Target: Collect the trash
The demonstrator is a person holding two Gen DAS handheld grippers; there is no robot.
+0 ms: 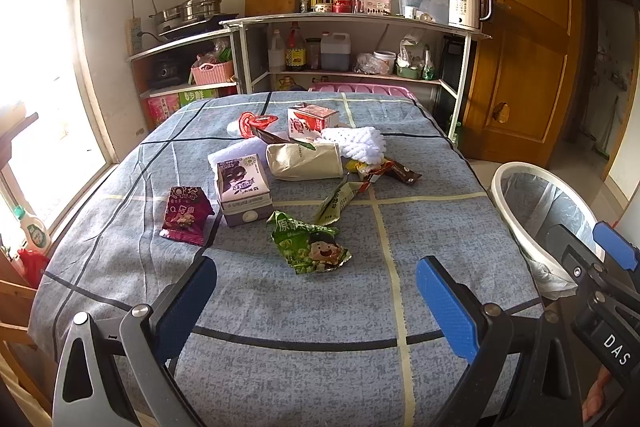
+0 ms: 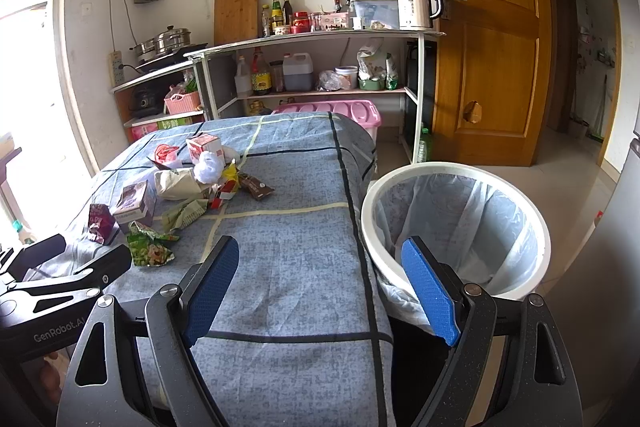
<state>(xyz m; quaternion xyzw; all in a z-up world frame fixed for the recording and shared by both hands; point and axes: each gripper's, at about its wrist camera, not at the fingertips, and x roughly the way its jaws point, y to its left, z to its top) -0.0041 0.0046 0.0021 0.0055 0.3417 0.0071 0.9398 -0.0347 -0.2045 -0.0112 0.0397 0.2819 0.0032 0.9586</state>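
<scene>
Both jaws open, empty. Green snack wrapper (image 1: 310, 247) lies nearest on the surface (image 1: 280, 307), left gripper (image 1: 316, 293) short of it. Light, crinkly, slippery foil: pinch a raised crumpled edge. Lined bin (image 2: 456, 227) sits right of the surface.

Near half of the blue checked cloth-covered worktop (image 1: 280, 307) lies bare. Across the frame's middle, a crumpled green snack wrapper (image 1: 314, 247), purple milk carton (image 1: 242, 189) and beige paper bag (image 1: 304, 161) obstruct. The white plastic-lined bin (image 2: 456, 227), lower right, stands open-mouthed beside the worktop's edge.

Blue-padded black fingers (image 1: 444, 307), silver screws
</scene>
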